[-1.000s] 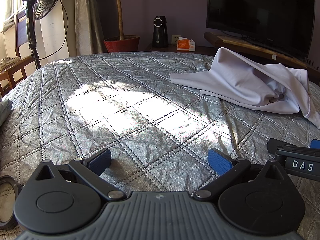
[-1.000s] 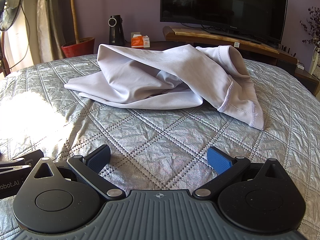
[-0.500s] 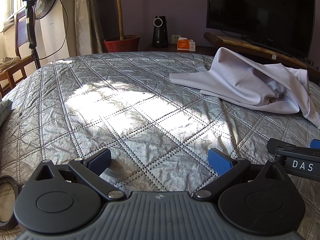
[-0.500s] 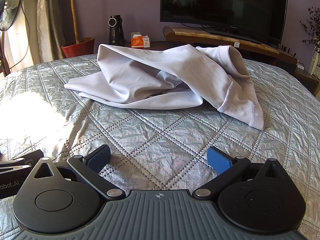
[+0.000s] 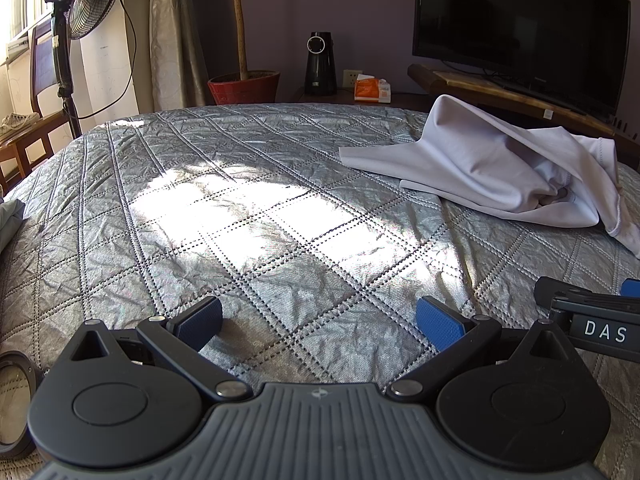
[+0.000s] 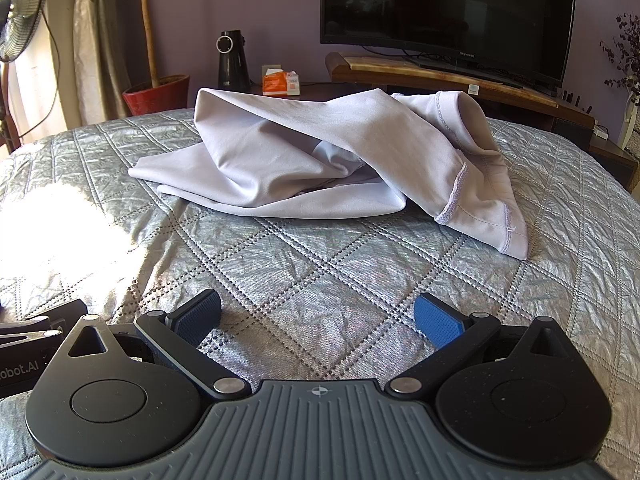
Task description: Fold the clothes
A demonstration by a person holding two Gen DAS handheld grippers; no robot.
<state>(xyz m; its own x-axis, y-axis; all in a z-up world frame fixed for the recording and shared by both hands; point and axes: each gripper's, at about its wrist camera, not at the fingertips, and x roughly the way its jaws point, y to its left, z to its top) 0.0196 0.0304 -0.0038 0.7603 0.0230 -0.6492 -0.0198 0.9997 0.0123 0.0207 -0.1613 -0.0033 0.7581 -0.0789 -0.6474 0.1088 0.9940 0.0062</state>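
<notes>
A pale lilac garment (image 6: 328, 160) lies crumpled in a heap on the silver quilted bed (image 6: 320, 272), a hemmed opening at its right end. In the left wrist view the same garment (image 5: 492, 172) sits far to the upper right. My right gripper (image 6: 318, 320) rests low over the quilt, open, well short of the cloth, nothing between its blue pads. My left gripper (image 5: 318, 322) is open too, over bare quilt, with the other gripper's body (image 5: 592, 320) beside it at the right edge.
Beyond the bed stand a television (image 6: 448, 12) on a wooden stand, a black appliance (image 6: 232, 60), an orange tissue box (image 6: 280, 82), a red plant pot (image 6: 156, 94) and a standing fan (image 5: 68, 40). Another pale cloth (image 5: 8, 220) shows at the left edge.
</notes>
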